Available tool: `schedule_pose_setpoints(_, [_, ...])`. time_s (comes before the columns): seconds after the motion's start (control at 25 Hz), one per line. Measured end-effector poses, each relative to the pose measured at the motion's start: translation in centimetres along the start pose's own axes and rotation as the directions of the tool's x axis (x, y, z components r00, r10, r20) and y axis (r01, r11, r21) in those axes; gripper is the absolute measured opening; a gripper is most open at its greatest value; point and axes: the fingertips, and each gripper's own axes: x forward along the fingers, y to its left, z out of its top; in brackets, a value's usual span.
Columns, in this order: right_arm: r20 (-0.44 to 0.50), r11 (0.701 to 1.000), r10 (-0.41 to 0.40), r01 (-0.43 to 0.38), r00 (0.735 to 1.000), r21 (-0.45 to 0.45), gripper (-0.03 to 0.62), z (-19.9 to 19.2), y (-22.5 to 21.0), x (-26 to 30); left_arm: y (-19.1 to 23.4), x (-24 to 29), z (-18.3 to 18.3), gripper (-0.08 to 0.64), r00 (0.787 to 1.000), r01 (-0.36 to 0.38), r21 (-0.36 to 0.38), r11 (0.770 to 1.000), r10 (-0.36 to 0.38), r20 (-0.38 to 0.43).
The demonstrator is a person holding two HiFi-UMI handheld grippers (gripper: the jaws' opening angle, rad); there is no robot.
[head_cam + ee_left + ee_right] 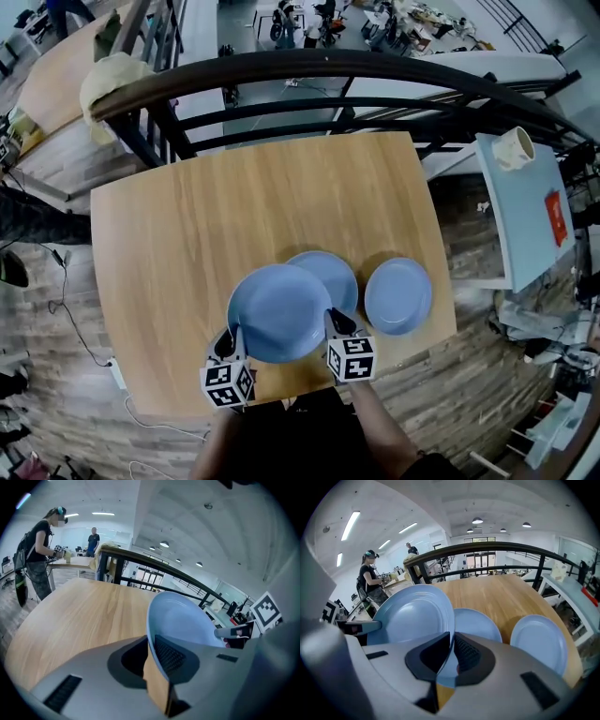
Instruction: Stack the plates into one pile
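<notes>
Blue plate [279, 312] held over wooden table [187, 234], left gripper [228, 339] and right gripper [339, 323] angled downward, fingers clamped on opposite rims.

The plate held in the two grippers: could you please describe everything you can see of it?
The plate is round, plain light blue, smooth like plastic, with a shallow well and broad rim. The left gripper and right gripper each clamp their jaws on its near rim, one at either side. It is raised above the wooden table, partly over the middle plate, apparently clear of it.
</notes>
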Motion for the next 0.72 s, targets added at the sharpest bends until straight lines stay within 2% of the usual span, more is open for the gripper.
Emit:
schedule_pose_setpoints(0.44, [0.020,0.997,-0.044,0.043,0.999,0.070,0.048,-2.2,-7.1,-2.6,-6.9,2.7,-1.4,0.058,0.999,0.048,0.065,0.997,-0.046,-0.028])
schedule_pose_setpoints(0.72, [-0.009,0.993,-0.062,0.062,0.998,0.096,0.048,-4.3,-10.5,-2.0,-9.0,5.4,-3.5,0.060,0.996,0.056,0.075,0.996,-0.051,-0.073])
